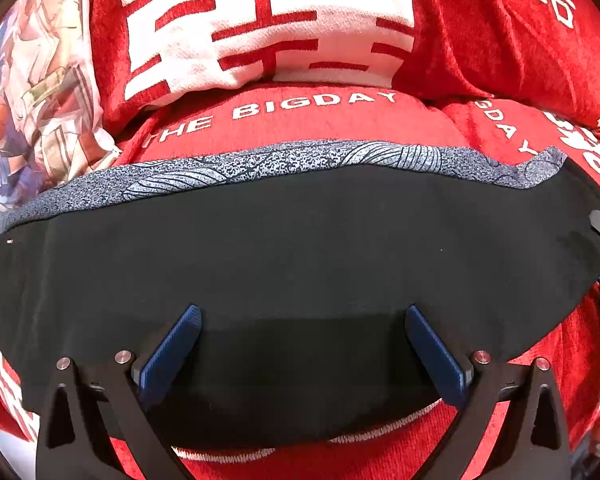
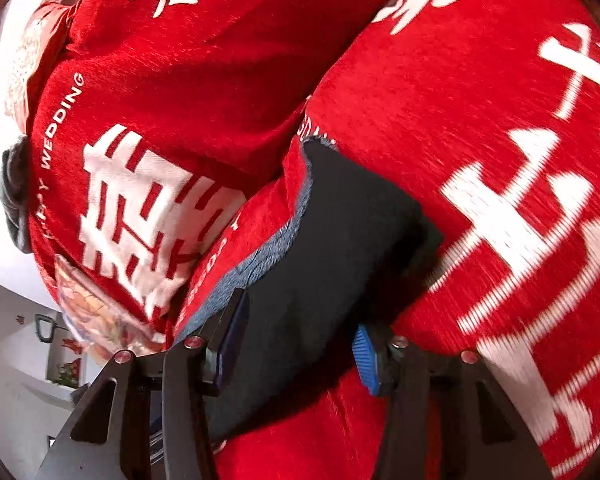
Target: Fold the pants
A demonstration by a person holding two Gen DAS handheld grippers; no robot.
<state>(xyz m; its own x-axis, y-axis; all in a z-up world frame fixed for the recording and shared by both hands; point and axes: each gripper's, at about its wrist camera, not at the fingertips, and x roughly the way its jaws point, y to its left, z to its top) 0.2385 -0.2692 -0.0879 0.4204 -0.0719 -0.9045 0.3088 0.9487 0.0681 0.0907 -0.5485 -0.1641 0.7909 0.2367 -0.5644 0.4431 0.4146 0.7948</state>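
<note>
The pants (image 1: 292, 248) lie on the red bedspread (image 1: 308, 120) as a compact dark bundle, with a grey patterned inner layer (image 1: 260, 164) showing along the far edge, so the folding looks nearly done and this seems to be the letting-go and tidying stage. In the left wrist view the bundle's long axis runs from 9 o'clock to 3 o'clock, its patterned edge facing 12 o'clock towards the big red pillow (image 1: 260, 20). The left gripper (image 1: 302, 344) hangs above the near half of the bundle with its jaws spread wide and nothing clamped between them; whether its tips rest on the cloth I cannot tell. In the right wrist view the same bundle runs from about 7 o'clock up to 1 o'clock, one end of it lying between the fingers of the right gripper (image 2: 296, 340). Those jaws stand roughly half open, and the blue pads (image 2: 365, 360) do not seem to press on the fabric, so I read it as released. The next move probably calls for drawing both tools back cleanly without dragging the top layer, or for pressing the bundle flat if an edge lifts.
</note>
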